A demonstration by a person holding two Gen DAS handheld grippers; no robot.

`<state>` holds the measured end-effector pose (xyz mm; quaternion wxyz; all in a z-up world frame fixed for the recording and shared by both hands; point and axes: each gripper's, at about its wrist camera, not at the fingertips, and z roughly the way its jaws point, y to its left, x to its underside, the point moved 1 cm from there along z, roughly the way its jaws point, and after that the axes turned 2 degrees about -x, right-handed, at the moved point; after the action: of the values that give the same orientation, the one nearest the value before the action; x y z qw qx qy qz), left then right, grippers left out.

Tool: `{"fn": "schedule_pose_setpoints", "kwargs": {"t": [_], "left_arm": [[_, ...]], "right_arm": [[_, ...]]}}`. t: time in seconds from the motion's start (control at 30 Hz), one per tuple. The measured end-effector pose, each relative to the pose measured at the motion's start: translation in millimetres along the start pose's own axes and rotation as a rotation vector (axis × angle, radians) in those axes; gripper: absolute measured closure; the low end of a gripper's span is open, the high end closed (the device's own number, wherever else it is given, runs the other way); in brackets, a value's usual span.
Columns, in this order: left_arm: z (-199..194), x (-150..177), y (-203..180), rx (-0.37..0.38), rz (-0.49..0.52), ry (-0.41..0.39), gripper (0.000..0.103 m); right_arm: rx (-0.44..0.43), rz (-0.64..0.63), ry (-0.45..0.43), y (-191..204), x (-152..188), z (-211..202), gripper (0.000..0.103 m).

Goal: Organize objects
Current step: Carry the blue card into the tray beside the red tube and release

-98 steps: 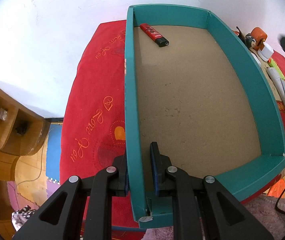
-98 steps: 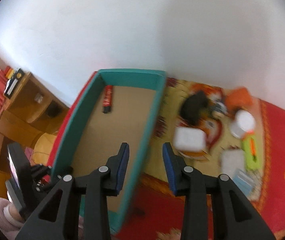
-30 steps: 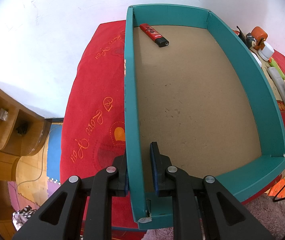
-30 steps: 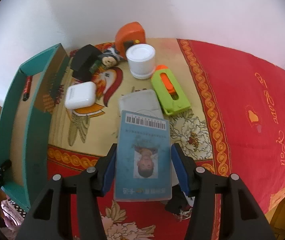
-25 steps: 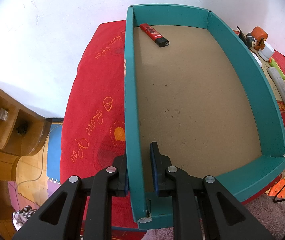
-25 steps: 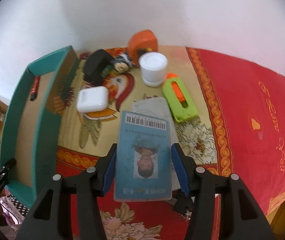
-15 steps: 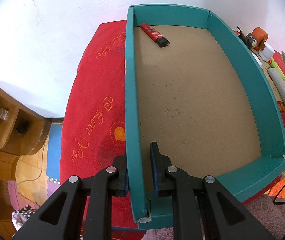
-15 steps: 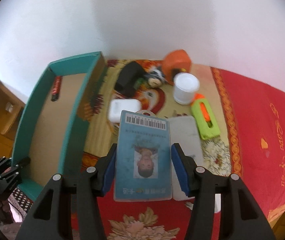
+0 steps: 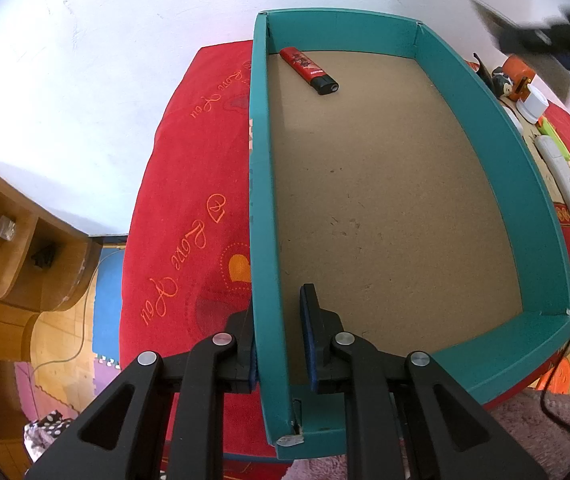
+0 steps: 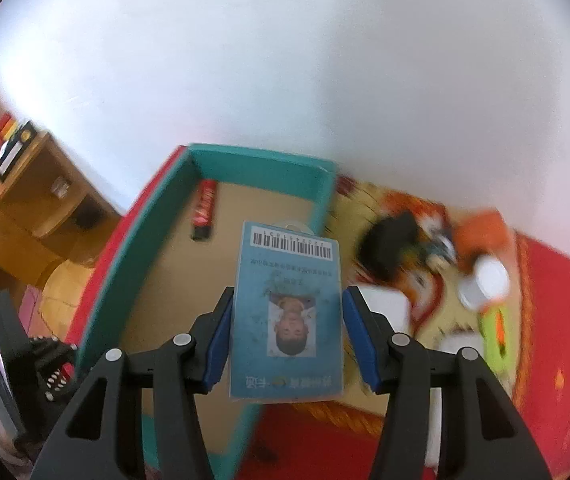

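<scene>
Step in hand, as I read it: carrying the ID card (image 10: 287,312) to the teal box (image 9: 541,208). R claw (image 10: 285,332) was closed on the card's two long edges, card flat, barcode end pointing away, held in the air above the box's near right wall. L claw (image 9: 281,340) was clamped on the box's left wall, one finger outside, one inside, steadying it on the red-covered bench (image 9: 189,200). Inside lay only a red lighter (image 9: 308,70), far-left corner. White case, white tub, green item & others lay on the cloth beside the box, blurred. Next move prob. calls for lowering the card over the bare cardboard floor, clear of the lighter, then opening.
</scene>
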<state>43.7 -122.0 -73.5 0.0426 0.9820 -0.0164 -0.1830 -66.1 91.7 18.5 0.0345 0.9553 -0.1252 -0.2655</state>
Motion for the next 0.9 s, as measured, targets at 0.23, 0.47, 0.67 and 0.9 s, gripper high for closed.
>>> {"fn": "schedule_pose_setpoints", "kwargs": {"t": [0.23, 0.47, 0.67, 0.9], "left_arm": [[0, 1, 0, -0.001, 0.000, -0.002, 0.085], [-2, 5, -1, -0.002, 0.004, -0.006, 0.085], [-2, 5, 0, 0.000, 0.004, -0.007, 0.085], [-2, 4, -1, 0.001, 0.003, -0.007, 0.085]], "right_arm": [[-0.036, -0.058, 0.032, 38, -37, 44, 0.051], [0.009, -0.074, 0.087, 47, -52, 88, 0.050], [0.050, -0.068, 0.133, 45, -55, 118, 0.050], [0.106, -0.069, 0.164, 46, -58, 143, 0.050]]}}
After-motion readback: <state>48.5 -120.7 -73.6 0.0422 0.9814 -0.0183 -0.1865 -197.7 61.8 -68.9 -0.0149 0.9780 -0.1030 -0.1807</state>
